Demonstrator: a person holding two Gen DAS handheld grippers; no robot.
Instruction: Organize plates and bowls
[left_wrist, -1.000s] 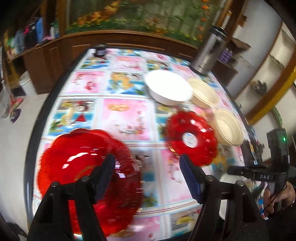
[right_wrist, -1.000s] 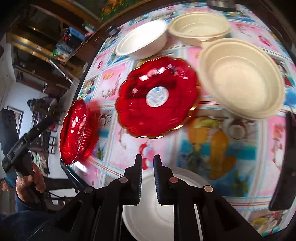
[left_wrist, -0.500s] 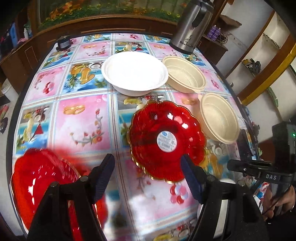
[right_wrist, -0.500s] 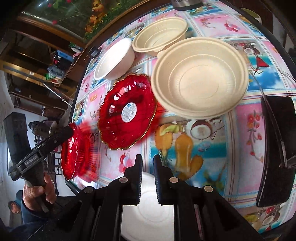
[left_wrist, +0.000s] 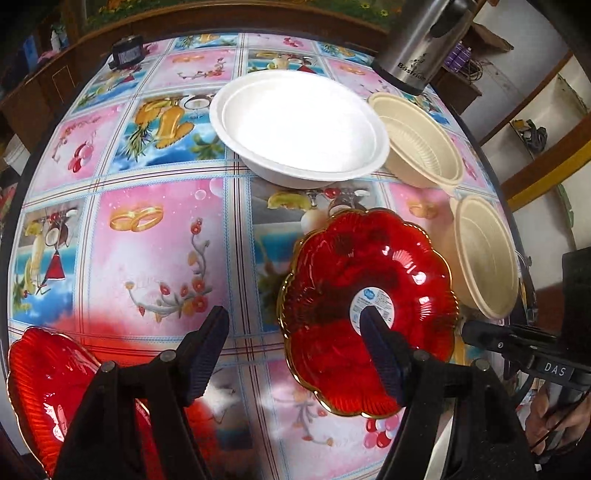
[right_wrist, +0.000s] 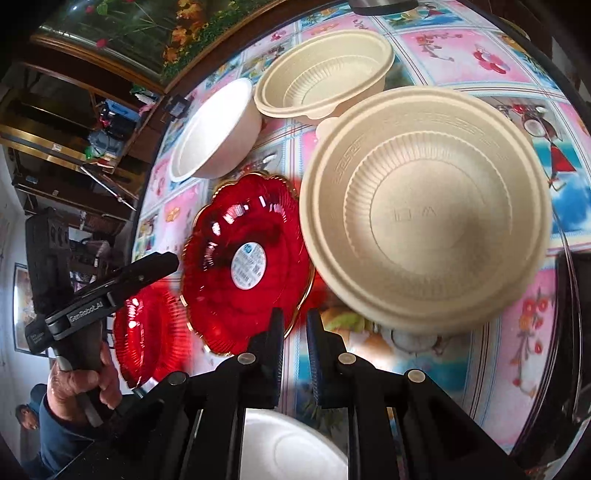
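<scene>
In the left wrist view, a red scalloped plate with a gold rim and a round sticker (left_wrist: 369, 314) lies on the table. My left gripper (left_wrist: 293, 332) hangs open above its left edge, right fingertip over the sticker and left fingertip over bare cloth. A second red plate (left_wrist: 48, 391) sits at the lower left table edge. Further back stand a white bowl (left_wrist: 299, 125) and two beige bowls (left_wrist: 421, 140) (left_wrist: 484, 258). My right gripper (right_wrist: 295, 321) is shut with nothing in its narrow gap, just short of the red plate (right_wrist: 243, 266) and the big beige bowl (right_wrist: 424, 229). A white plate (right_wrist: 291, 443) shows beneath it.
A steel thermos (left_wrist: 417, 44) stands at the far right of the table, and a small black object (left_wrist: 127, 55) at the far left. A black flat object (right_wrist: 570, 295) lies right of the beige bowl. A hand (right_wrist: 81, 380) holds the left gripper. Patterned tablecloth (left_wrist: 155, 243) shows left of centre.
My left gripper has swung right and lower, from over the left red plate to over the stickered one. The right gripper has shifted closer to the big beige bowl, still shut.
</scene>
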